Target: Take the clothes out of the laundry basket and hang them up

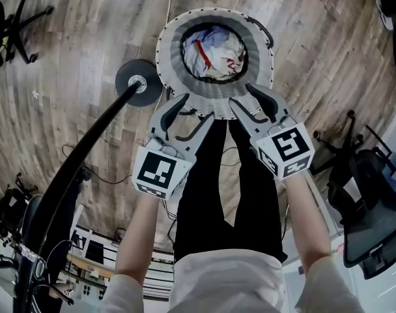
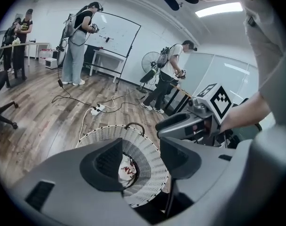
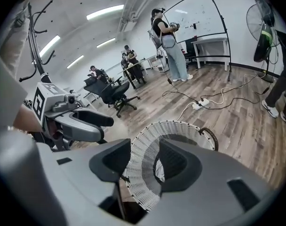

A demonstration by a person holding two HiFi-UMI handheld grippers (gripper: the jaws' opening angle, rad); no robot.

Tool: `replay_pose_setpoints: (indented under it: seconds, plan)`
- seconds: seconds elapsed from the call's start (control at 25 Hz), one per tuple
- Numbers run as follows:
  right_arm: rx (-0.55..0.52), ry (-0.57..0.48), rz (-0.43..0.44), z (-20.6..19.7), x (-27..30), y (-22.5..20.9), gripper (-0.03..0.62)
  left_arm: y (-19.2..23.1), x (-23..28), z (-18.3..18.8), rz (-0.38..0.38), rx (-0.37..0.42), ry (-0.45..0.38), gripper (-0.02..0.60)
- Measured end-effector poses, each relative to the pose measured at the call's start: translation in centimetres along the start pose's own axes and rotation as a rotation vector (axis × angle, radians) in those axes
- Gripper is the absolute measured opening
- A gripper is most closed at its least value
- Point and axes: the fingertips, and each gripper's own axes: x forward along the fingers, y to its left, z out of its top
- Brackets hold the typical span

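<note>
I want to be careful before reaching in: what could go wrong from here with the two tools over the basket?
1. The left tool and right tool, both open and empty, hang close together at the basket rim; reaching in together, they may collide.
2. The clothes lie bunched deep inside; pulling one piece may drag out others.
3. The stand is close on the left; a lifted garment might catch it.
</note>
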Motion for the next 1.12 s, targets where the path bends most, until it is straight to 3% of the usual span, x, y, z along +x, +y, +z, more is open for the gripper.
replay_pose_setpoints:
  seconds: [0.2,0.56,1.12]
  plan:
    - [0.011,0.038,0.002,-1.7,2.5,-1.1,0.196,1.2,1.9,-2.0,-0.005,-0.021,0.011,0.242]
    - [0.008,0.122,0.005,-5.5,7.5,-4.3,0.196,4.4,5.2,-3.6,0.079,-0.044,-0.015,0.241]
    - [-0.086,0.203,0.118,-10.6,17.7,-7.1,0.198,6.1,7.9,-6.4,0.122,-0.025,0.032,0.241]
